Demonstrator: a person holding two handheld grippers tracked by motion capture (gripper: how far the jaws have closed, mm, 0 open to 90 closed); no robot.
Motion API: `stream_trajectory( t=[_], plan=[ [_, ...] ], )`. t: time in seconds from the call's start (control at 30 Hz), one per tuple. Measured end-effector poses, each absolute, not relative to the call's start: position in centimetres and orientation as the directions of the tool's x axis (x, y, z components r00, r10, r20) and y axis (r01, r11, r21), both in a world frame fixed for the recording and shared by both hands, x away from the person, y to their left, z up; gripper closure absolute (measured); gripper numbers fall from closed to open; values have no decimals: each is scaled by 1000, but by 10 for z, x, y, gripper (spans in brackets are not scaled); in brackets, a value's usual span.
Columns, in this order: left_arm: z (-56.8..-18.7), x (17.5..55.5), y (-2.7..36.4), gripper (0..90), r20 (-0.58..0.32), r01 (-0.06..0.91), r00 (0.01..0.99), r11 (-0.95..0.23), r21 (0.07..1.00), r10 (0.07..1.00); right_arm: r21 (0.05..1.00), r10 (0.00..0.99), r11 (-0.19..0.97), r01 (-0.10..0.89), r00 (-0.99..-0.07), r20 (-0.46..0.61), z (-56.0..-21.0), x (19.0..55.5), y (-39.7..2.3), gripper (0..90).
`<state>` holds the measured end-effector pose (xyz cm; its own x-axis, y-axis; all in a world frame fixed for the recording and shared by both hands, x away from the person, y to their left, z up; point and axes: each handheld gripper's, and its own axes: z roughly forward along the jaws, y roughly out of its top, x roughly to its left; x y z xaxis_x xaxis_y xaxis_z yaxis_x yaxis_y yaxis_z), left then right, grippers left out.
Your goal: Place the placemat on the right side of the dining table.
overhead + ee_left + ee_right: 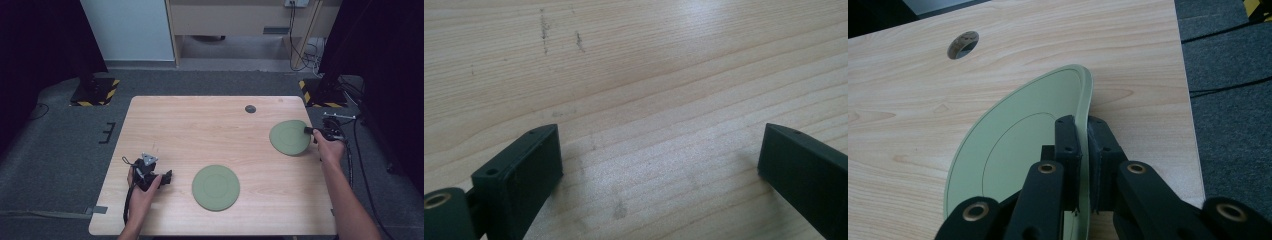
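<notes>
Two round green plates are on the wooden table (200, 125). One plate (216, 187) lies flat near the front centre. The other plate (289, 137) is at the right, and my right gripper (309, 131) is shut on its right rim. In the right gripper view this plate (1013, 150) stands tilted, its rim pinched between the two black jaws of the right gripper (1083, 131). My left gripper (167, 176) rests low at the front left of the table, left of the flat plate. Its jaws stand wide apart over bare wood in the left gripper view (659, 145), with nothing between them.
A round cable hole (250, 108) sits near the table's far edge, also seen as the hole (963, 44) beyond the held plate. The table's right edge (1193, 125) runs close beside the right gripper, with grey carpet and cables beyond.
</notes>
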<state>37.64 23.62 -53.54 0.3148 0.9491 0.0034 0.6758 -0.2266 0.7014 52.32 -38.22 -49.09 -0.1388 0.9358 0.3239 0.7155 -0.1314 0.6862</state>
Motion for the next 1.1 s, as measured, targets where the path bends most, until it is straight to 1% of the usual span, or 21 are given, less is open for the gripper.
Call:
stream_trajectory(
  t=[0.1,0.5,1.1],
  plan=[
    [-536,377,237,34,4,675,317,-229,702,948,681,931,-147,718,-132,340,-493,522,-384,856],
    [-536,378,238,27,6,676,307,-223,702,952,678,934,-148,720,-124,336,-504,525,-390,842],
    [-536,378,239,22,5,676,309,-223,702,951,665,937,-169,727,-91,337,-512,529,-393,781]
  ],
)
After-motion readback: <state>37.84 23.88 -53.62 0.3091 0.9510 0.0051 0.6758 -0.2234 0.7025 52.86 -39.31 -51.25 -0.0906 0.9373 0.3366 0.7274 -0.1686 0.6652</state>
